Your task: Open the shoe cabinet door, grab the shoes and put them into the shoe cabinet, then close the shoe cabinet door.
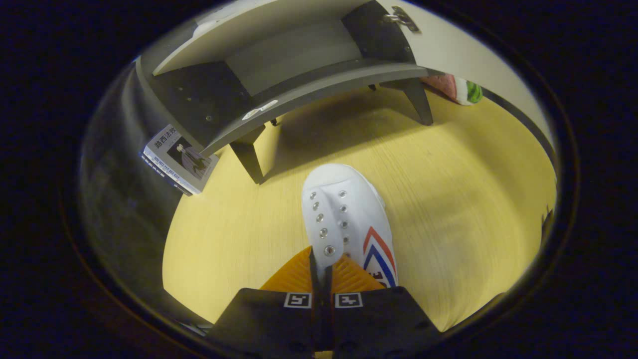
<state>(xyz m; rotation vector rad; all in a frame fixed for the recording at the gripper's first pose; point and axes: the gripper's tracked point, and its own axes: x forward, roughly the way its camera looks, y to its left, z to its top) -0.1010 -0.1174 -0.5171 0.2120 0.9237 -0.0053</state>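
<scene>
Bottom centre of gripper view: claw [321, 271] w/ orange fingers [296, 276] pinched together on the white shoe [349, 219] at its tongue/eyelet edge. Shoe's long axis runs straight ahead, toe toward the open shoe cabinet [299, 85], upper centre, beyond bare yellow tabletop [448, 199]. Door [463, 55] swung open, upper right.

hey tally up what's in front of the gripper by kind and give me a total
Shoe, held in the shut gripper: 1
Shoe cabinet, door open: 1
Book beside the cabinet: 1
Red and green thing behind the cabinet, unclear: 1
Total: 4
</scene>
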